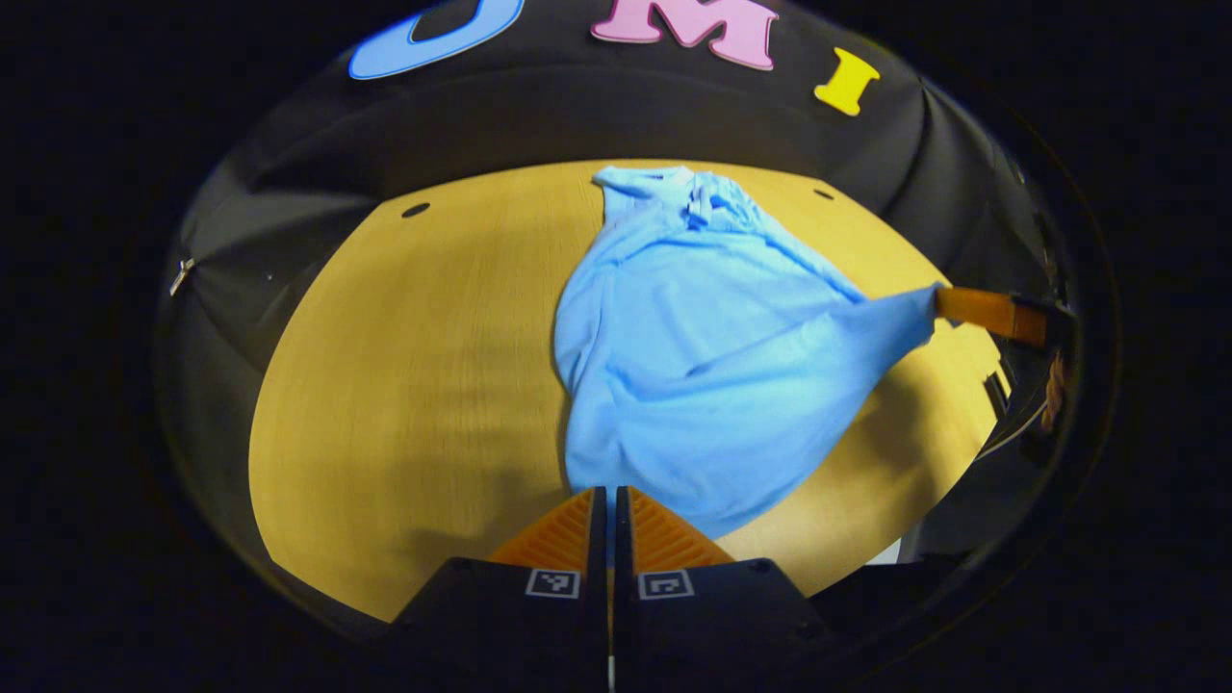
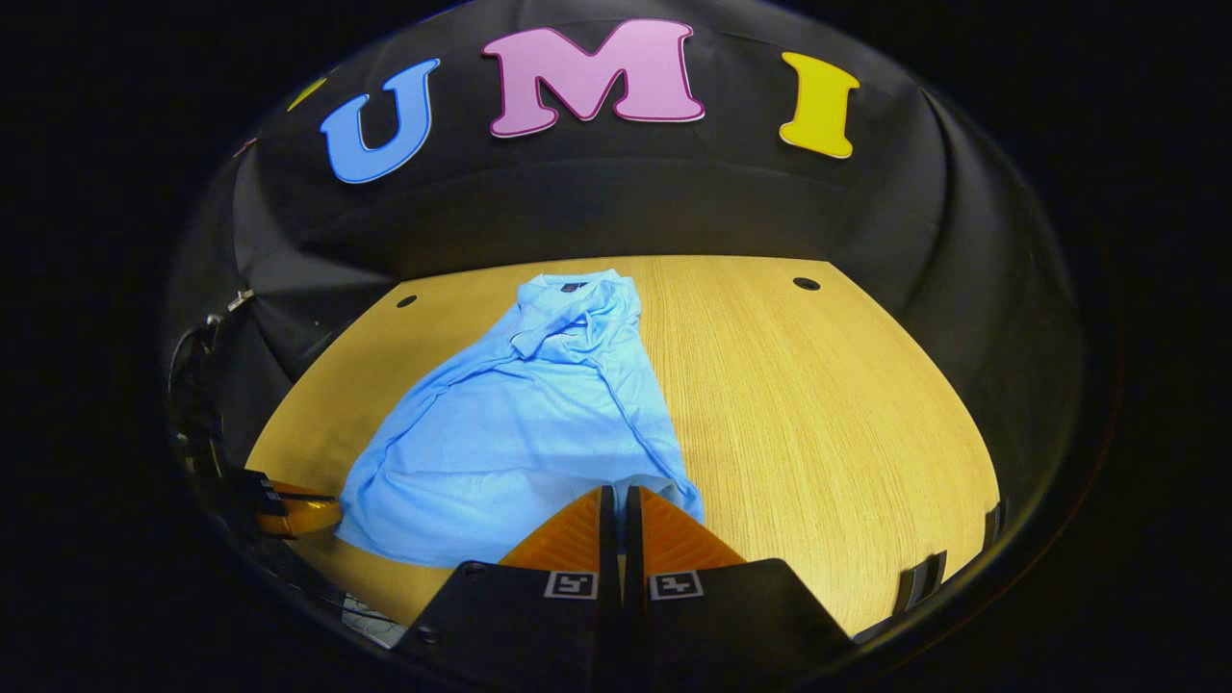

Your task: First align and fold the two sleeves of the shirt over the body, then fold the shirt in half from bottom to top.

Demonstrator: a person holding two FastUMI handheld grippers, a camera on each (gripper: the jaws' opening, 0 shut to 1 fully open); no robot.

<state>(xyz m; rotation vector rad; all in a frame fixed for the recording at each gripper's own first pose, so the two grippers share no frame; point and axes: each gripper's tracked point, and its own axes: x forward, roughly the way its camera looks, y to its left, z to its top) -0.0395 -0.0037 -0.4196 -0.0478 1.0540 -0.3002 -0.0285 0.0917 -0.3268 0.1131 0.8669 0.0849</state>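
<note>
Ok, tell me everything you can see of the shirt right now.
The shirt is light blue, of soft knit-looking cloth, with a collar at the far end. It lies lengthwise on the wooden table, sleeves already folded in over the body and bunched near the collar. Its near hem is lifted: the left tongs pinch one bottom corner, the right tongs the other, and the cloth is pulled taut between them. The far part rests on the table.

Pinching the near hem of a blue shirt [image 1: 693,356] on a wooden table [image 1: 423,385], left gripper [image 1: 610,500]; right gripper [image 1: 948,306] stretching the far corner taut.
</note>
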